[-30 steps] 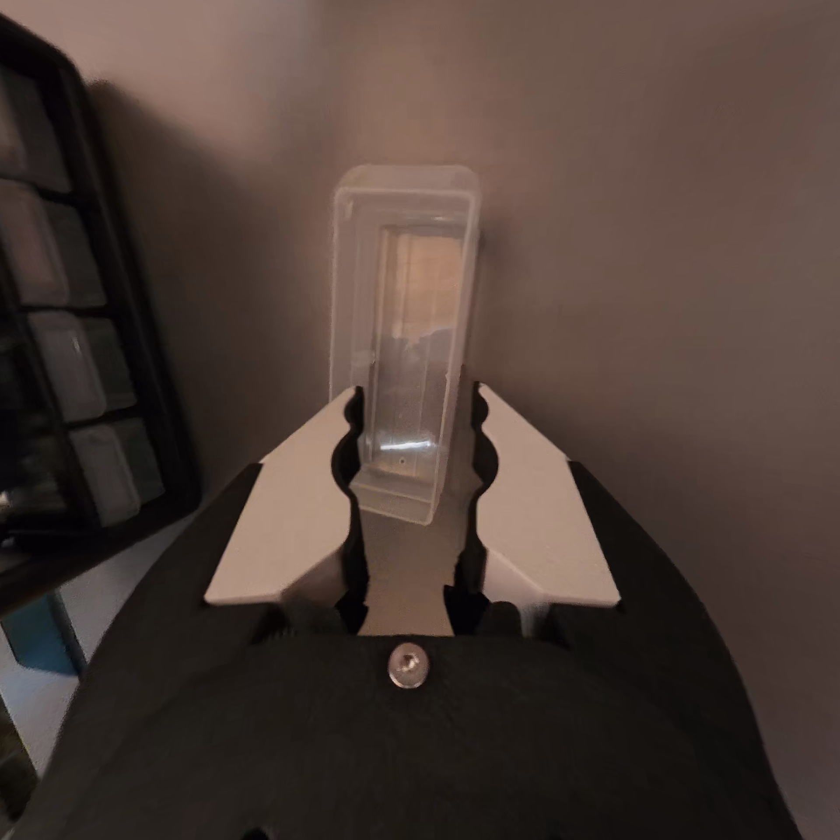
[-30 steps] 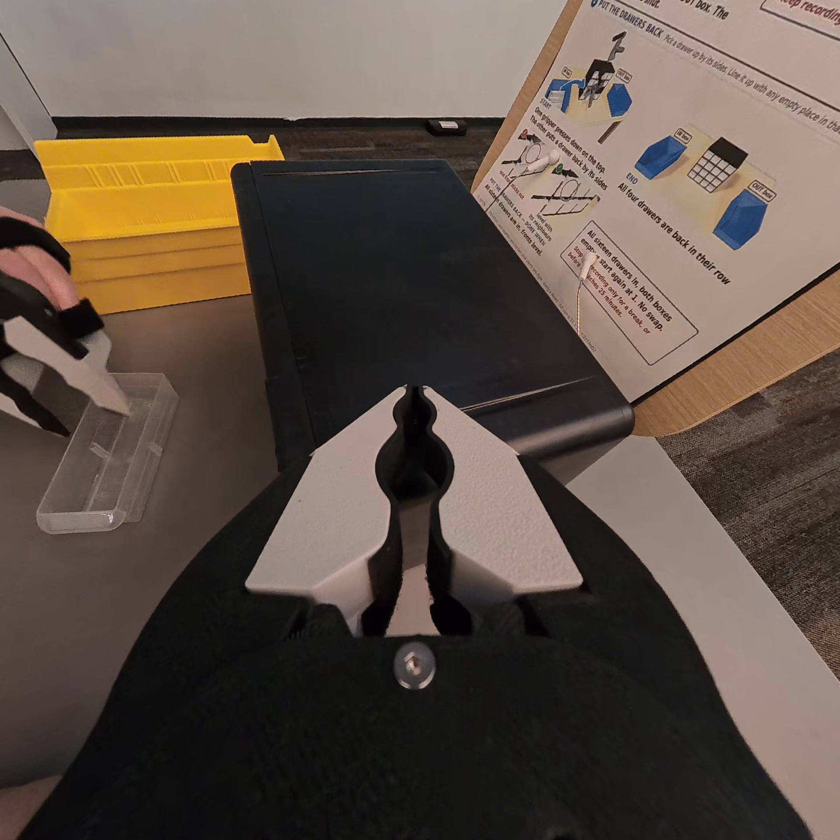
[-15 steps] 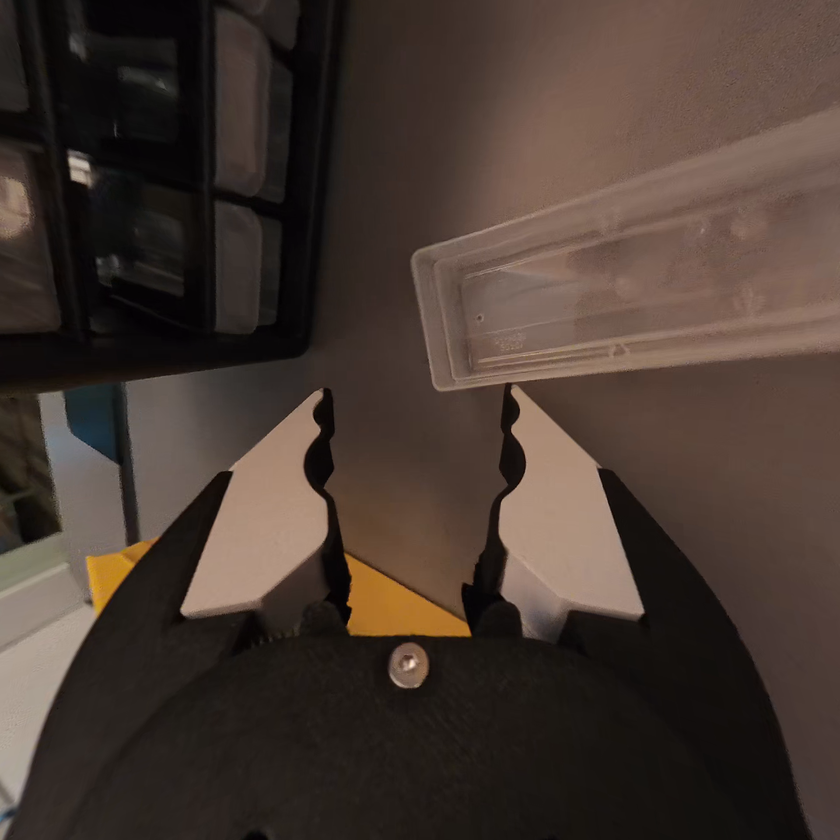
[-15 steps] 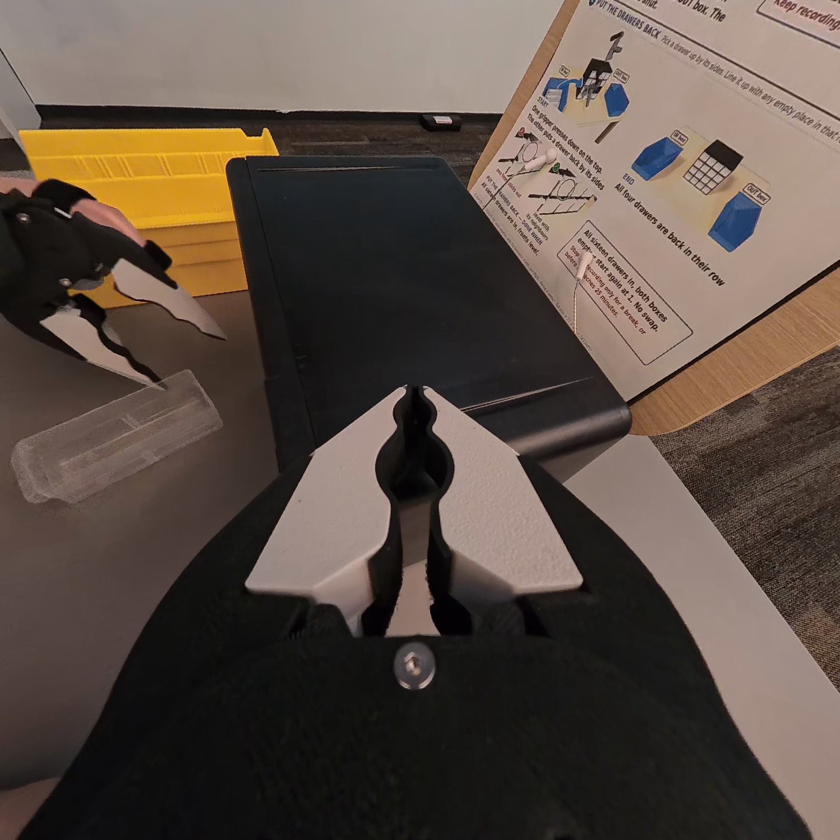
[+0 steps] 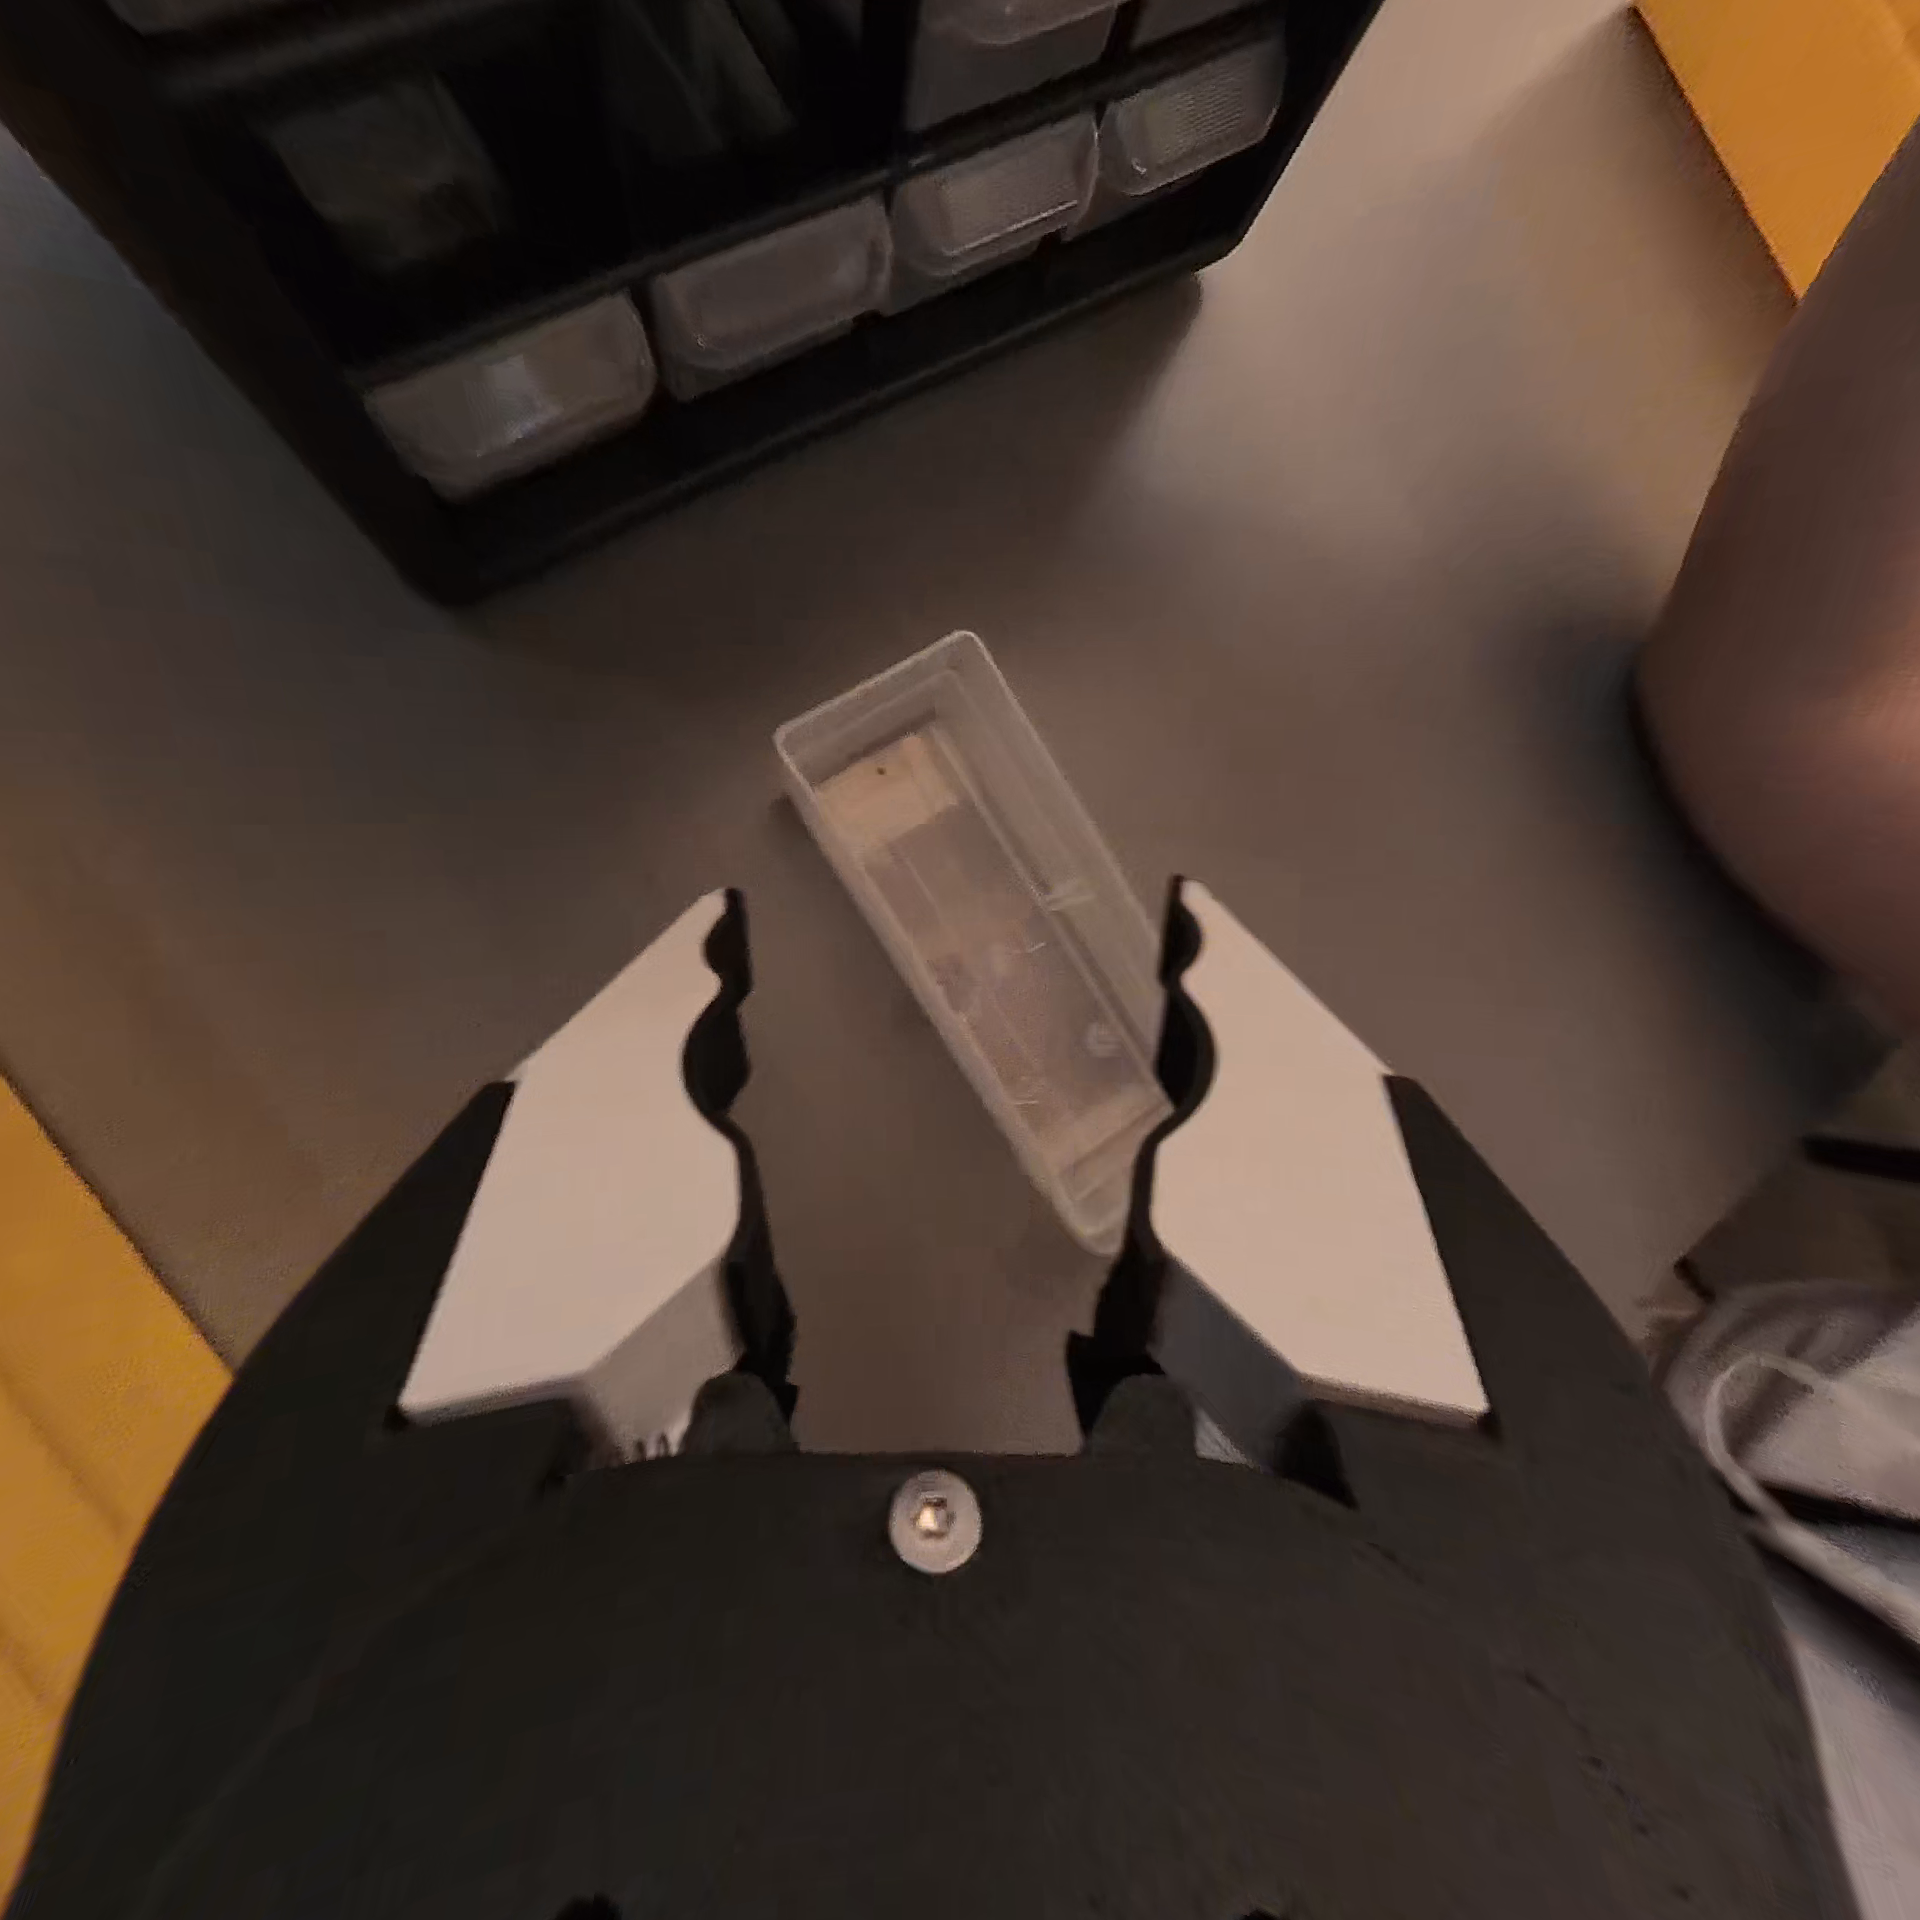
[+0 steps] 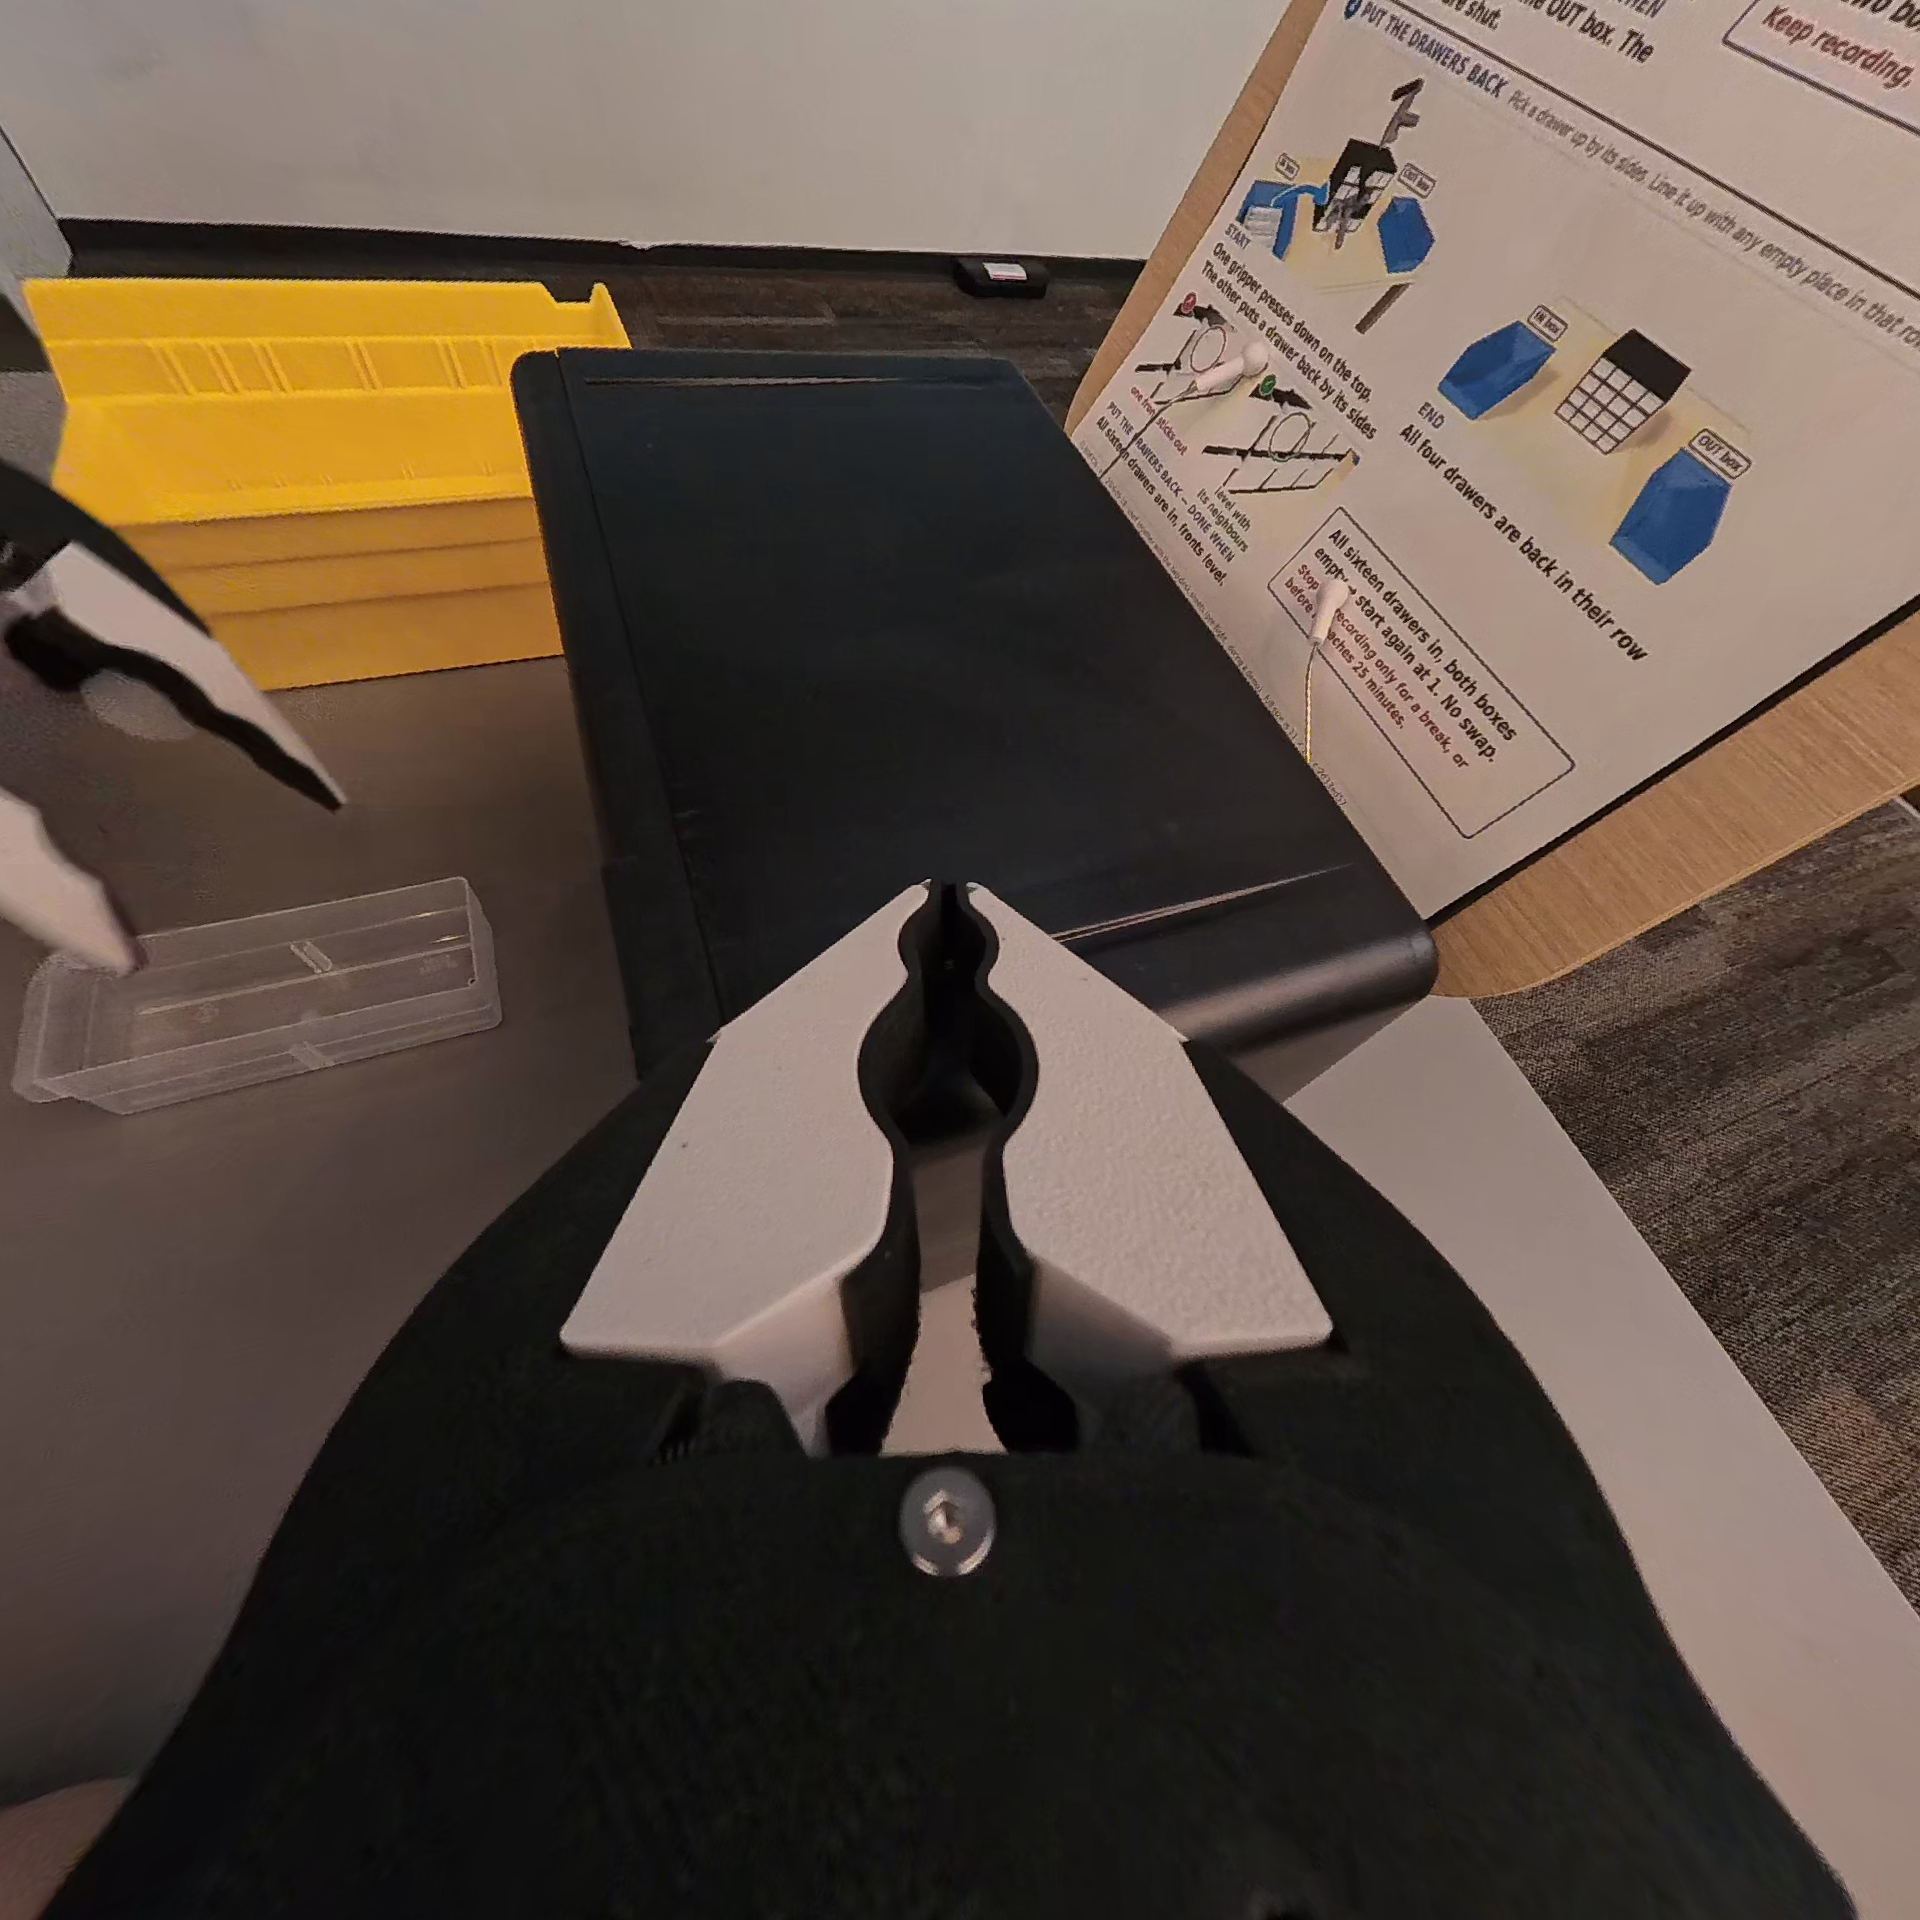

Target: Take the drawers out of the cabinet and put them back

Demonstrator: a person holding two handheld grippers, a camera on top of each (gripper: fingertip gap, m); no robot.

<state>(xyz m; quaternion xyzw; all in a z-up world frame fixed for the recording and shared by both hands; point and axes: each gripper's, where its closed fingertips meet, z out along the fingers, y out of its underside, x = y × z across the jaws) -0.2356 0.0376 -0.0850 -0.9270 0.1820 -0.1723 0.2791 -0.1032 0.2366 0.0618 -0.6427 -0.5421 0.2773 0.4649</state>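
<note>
One clear plastic drawer (image 5: 982, 935) lies open side up on the grey counter (image 5: 1299, 540), just in front of the black cabinet (image 5: 644, 208). Bare counter surrounds it. The left claw (image 5: 956, 914) stands apart over its near end, having swung round since the previous frame. The right claw (image 6: 943, 891) is pressed together, empty, over the cabinet top.

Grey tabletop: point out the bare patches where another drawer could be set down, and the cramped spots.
Free: the table between the clear drawer and the right gripper; also the strip between cabinet front and drawer. Crowded: around the drawer, where the open left gripper hovers, and beside the yellow bins.
</note>
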